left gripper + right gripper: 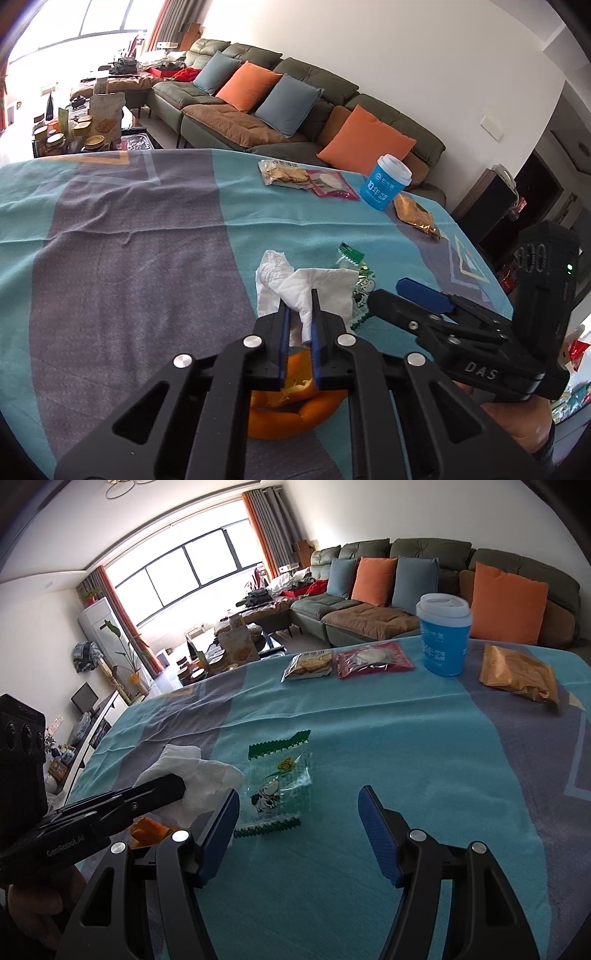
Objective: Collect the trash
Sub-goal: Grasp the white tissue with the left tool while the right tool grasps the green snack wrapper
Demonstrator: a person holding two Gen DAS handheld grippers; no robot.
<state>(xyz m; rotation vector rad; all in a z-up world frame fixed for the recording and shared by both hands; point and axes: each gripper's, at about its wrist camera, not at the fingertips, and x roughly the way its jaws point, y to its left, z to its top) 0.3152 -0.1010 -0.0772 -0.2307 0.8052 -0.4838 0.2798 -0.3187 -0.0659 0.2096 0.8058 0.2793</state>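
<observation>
My left gripper is shut on a crumpled white tissue just above the teal and grey tablecloth. An orange peel lies under its jaws. A clear wrapper with green edges and a cartoon print lies flat to the right of the tissue. My right gripper is open and empty, low over the cloth just in front of the wrapper. In the left wrist view the right gripper sits beside the wrapper.
At the far edge of the table stand a blue paper cup with a white lid, a cracker pack, a red snack pack and a gold-brown bag. A green sofa with cushions is behind the table.
</observation>
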